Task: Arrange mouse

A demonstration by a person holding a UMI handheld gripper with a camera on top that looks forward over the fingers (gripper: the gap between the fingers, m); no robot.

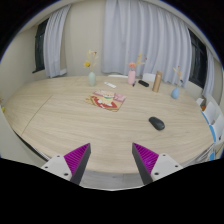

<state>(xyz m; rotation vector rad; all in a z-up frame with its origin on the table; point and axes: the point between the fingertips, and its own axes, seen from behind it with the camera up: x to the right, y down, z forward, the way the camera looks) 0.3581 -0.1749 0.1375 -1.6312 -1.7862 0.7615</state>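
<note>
A small black mouse (156,123) lies on the light wooden table (70,115), beyond my fingers and to the right. A round mat with a red and white pattern (105,100) lies near the middle of the table, farther off. My gripper (111,161) is open and empty, its two fingers with magenta pads (76,158) spread wide above the table's near edge. Nothing stands between them.
At the table's far side stand a vase with yellow flowers (92,70), a pink cup (132,75), a brown bottle (156,81) and a light blue cup (177,88). White curtains hang behind. A white and blue object (213,122) stands at the right.
</note>
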